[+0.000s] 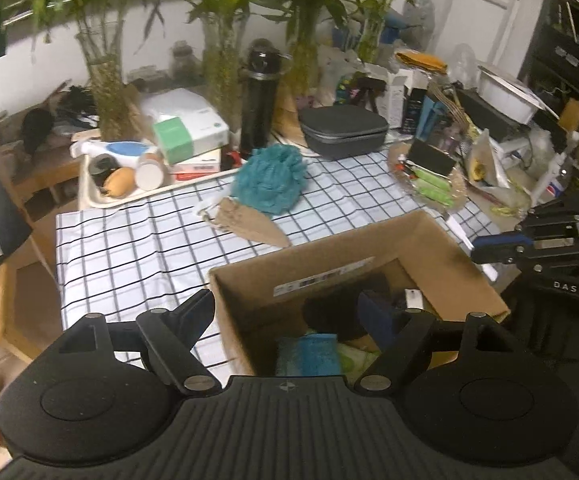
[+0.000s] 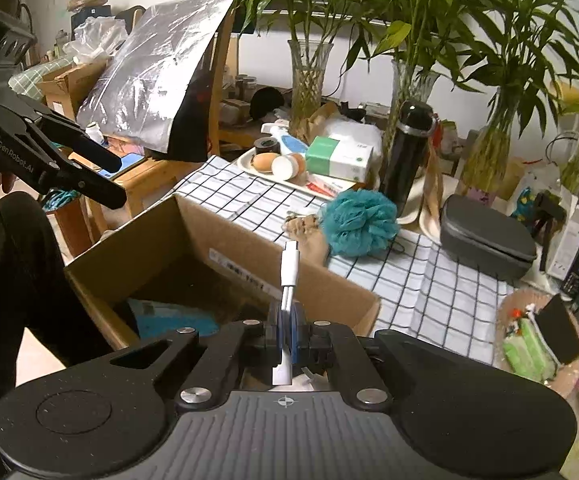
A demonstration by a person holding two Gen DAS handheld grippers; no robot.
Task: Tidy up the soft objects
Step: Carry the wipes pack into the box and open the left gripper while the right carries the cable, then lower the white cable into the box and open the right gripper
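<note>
Left claw (image 1: 289,312): matte black plastic body with a ribbed grey-black top plate bearing a small compass-like cross mark. Two rounded housings flank it, each with a shallow circular recess. Angled black link arms are pinned with silver round-headed screws. The finger pads (image 1: 377,316) are dark blue.

Right claw (image 2: 287,328): same build, with ribbed plate, cross mark, silver screws and blue pads. Seen side-on from the left wrist view, its casing carries white lettering reading "DAS".

The left unit's side, seen from the right wrist view, reads "GenRobot.AI". The person wears dark clothing (image 2: 17,264).
</note>
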